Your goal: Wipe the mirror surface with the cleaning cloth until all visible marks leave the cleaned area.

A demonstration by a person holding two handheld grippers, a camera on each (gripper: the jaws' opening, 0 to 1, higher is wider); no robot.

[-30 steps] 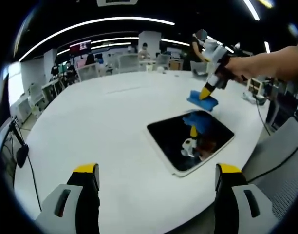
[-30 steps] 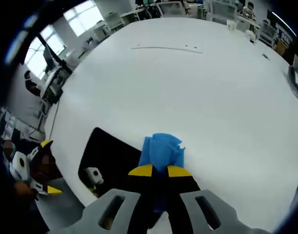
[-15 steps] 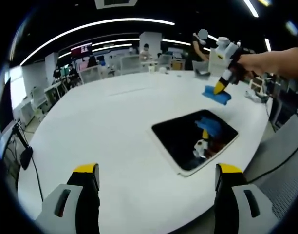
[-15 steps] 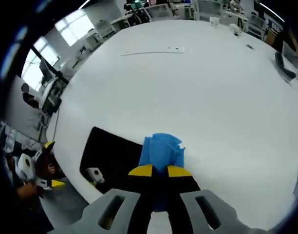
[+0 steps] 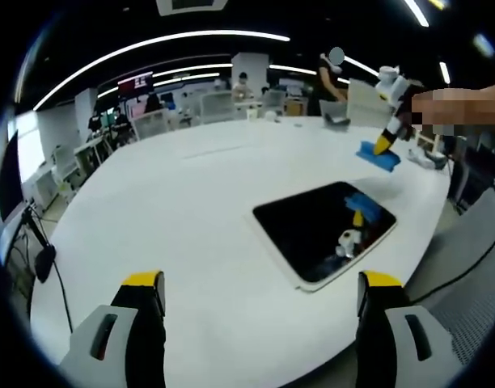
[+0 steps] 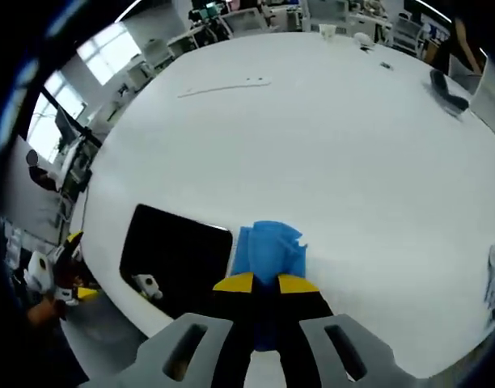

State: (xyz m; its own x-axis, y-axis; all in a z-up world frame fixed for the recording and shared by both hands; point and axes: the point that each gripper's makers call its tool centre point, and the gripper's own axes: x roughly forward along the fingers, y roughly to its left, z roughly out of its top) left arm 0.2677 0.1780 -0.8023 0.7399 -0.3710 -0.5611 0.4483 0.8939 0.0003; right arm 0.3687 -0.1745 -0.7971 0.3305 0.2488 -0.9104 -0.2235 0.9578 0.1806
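The right gripper (image 6: 264, 283) is clenched on the blue cloth (image 6: 269, 247) and over the last second has carried it off the mirror (image 5: 324, 228), out past the far corner above bare desk (image 5: 183, 210). Judged from that, the wiping pass looks finished or paused; no marks can be made out on the dark glass. The left gripper (image 5: 260, 311) hangs released over the near edge. The mirror lies flat, long axis running near-left to far-right.

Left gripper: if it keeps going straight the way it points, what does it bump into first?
Probably the white table. The left gripper is open and aims between its jaws at bare tabletop; the mirror lies to the right of that line. Depth is hard to judge.
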